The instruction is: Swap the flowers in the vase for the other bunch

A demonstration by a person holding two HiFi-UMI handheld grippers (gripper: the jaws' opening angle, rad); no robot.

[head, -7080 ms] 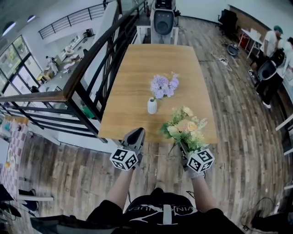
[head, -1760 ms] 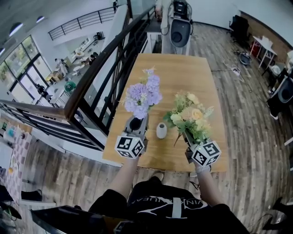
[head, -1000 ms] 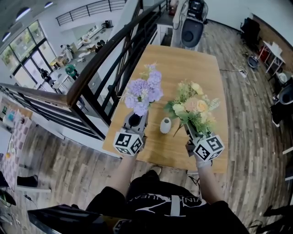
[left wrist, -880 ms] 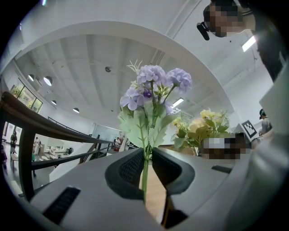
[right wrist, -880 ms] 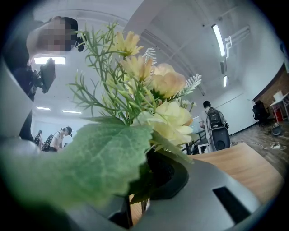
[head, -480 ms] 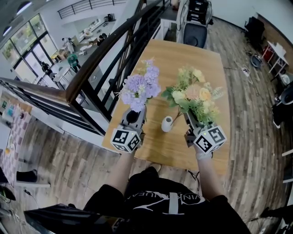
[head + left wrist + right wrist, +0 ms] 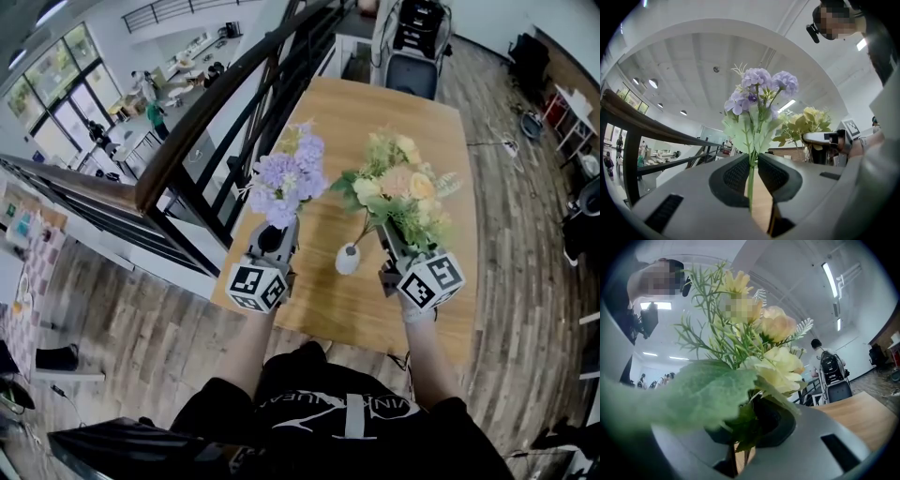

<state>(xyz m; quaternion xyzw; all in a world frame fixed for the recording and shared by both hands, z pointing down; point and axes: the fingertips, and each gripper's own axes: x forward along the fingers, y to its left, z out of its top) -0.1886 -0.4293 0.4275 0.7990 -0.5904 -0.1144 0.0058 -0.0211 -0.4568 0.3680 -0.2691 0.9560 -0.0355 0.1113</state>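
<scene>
Purple bunch has left the vase, now pinched in L hand-held gripper; R hand-held gripper grips yellow bunch, stem at vase mouth, prob. not in yet.

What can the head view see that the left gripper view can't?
Only the head view shows the white vase and the wooden floor. Only the left gripper view shows, up close, the left gripper pinching the thin green stem of the purple flowers, plus the ceiling lights. Both views show the purple flowers, the yellow flowers and the right gripper holding them.
</scene>
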